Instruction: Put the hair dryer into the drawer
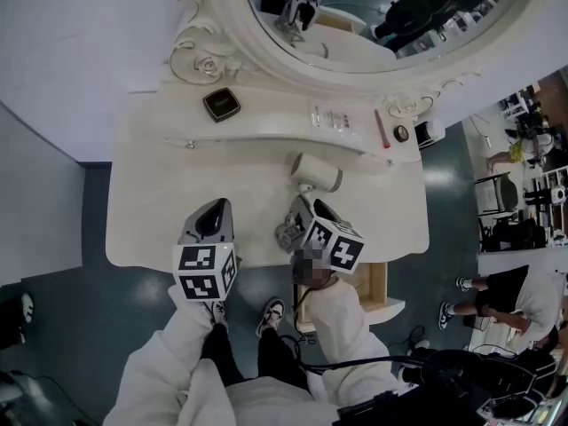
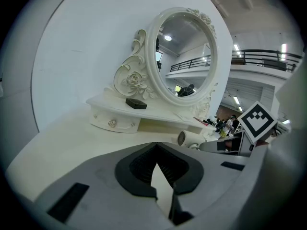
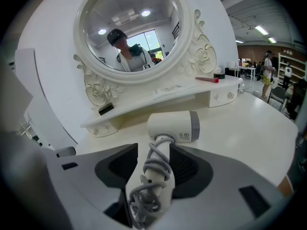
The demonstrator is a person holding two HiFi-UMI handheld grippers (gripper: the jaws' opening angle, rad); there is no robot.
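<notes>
A: What is the biggest thing here?

B: The white counter (image 1: 151, 211). Both claws are above its near edge. Beyond both claws, at the far side, there is an oval mirror (image 1: 373, 16) with a carved frame, and under it a low shelf (image 1: 266, 122).

A: And the drawer?

B: The drawer (image 1: 383, 284) is pulled out under the counter's near edge, behind the right claw and a little to its right. I see nothing inside it.

A: How is the left claw?

B: The left claw (image 2: 157, 146) is narrow. Its tips come together and hold nothing.

A: And the right one?

B: The right claw (image 3: 154, 150) is wide. The handle of the hair dryer (image 3: 172, 124) is between its jaws, but there is a gap at the left pad, so it does not squeeze. The hair dryer lies on the counter, with its body just ahead of the tips. Its cord (image 3: 146, 195) is wound around the handle.

A: Anything small?

B: A black case (image 1: 221, 104) lies on the shelf, far ahead of the left claw.
</notes>
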